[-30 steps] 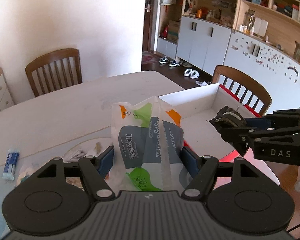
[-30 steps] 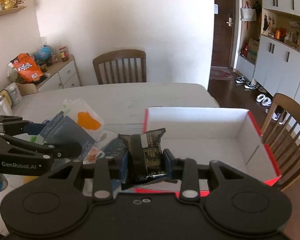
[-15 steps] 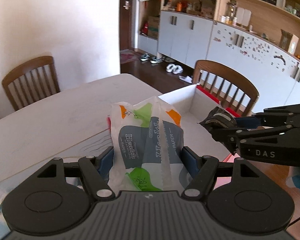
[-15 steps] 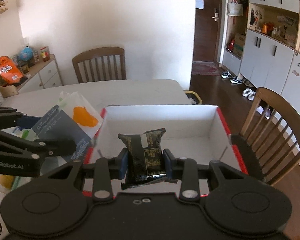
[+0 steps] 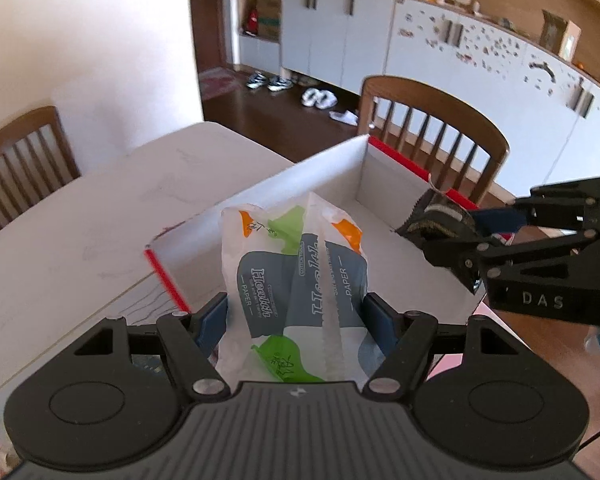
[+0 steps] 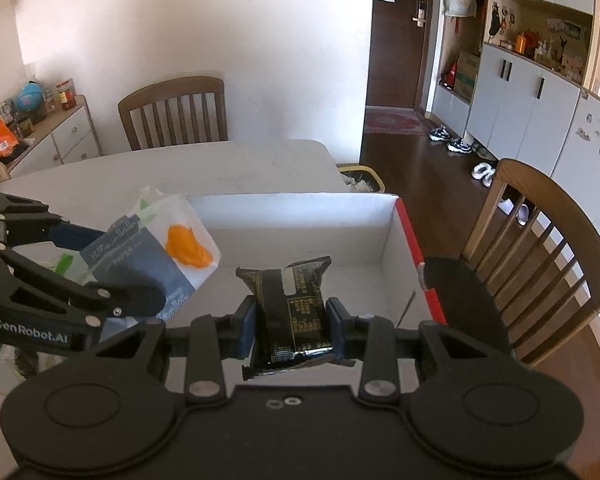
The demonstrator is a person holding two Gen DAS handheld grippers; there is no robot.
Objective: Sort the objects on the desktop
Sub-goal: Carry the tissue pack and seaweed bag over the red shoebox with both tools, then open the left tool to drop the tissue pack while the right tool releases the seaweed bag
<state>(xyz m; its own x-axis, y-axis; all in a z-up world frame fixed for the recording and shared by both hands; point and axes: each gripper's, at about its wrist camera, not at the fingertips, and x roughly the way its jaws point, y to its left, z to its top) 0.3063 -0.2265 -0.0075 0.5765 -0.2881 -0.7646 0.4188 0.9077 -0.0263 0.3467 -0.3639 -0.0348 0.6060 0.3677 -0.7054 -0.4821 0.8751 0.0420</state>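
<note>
tissue pack point(image 5: 296, 280) clamped between left jaws, above the white box point(image 5: 284, 178)

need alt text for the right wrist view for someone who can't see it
The right gripper holds a black snack packet above an open white box with red edges. At left, the left gripper carries a tissue pack over the box's edge.
</note>
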